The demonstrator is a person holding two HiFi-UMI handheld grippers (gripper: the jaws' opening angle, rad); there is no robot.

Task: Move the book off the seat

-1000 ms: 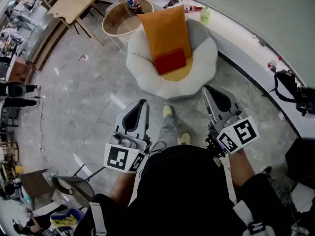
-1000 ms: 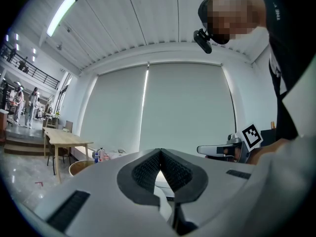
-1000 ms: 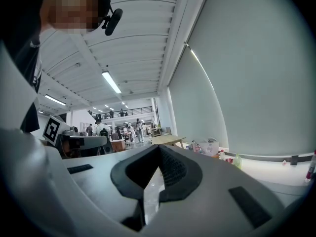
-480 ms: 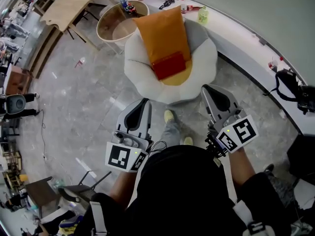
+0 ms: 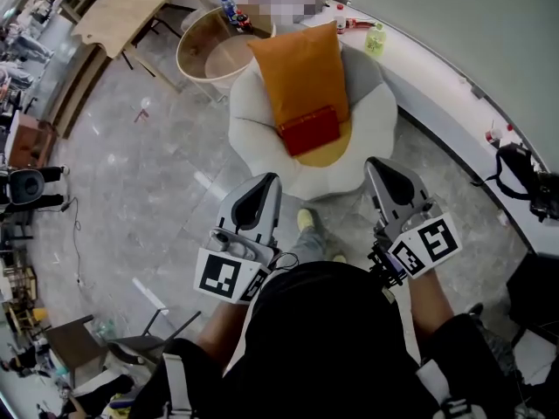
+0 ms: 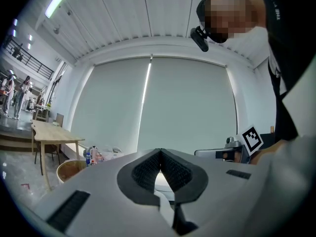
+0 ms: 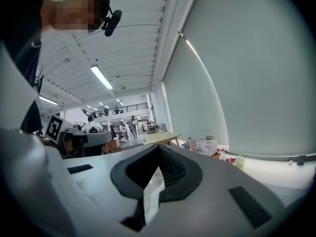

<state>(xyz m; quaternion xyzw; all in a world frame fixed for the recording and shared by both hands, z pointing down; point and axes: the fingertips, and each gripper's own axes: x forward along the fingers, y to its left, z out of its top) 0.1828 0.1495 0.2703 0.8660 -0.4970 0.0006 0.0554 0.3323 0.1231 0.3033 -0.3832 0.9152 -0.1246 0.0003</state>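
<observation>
A red book (image 5: 308, 130) lies flat on an orange cushion (image 5: 300, 68), which rests on the round white padded seat (image 5: 262, 142). Both grippers are held level in front of the seat and short of it, touching nothing. My left gripper (image 5: 266, 180) is below the seat's near left rim, its jaws shut with nothing between them (image 6: 159, 152). My right gripper (image 5: 377, 162) is at the seat's near right rim, also shut and empty (image 7: 159, 148). The gripper views look over the seat at the wall blind, so the book does not show there.
A round wooden tub table (image 5: 214, 49) stands behind the seat at the left, beside a long wooden table (image 5: 131, 7). A curved white ledge (image 5: 454, 90) with bottles (image 5: 376, 37) runs along the wall on the right. The person's shoe (image 5: 306, 220) is on the grey floor.
The person has stepped toward the seat. Both grippers have moved forward together, and the seat and book now lie closer to their tips. Both stay shut.
</observation>
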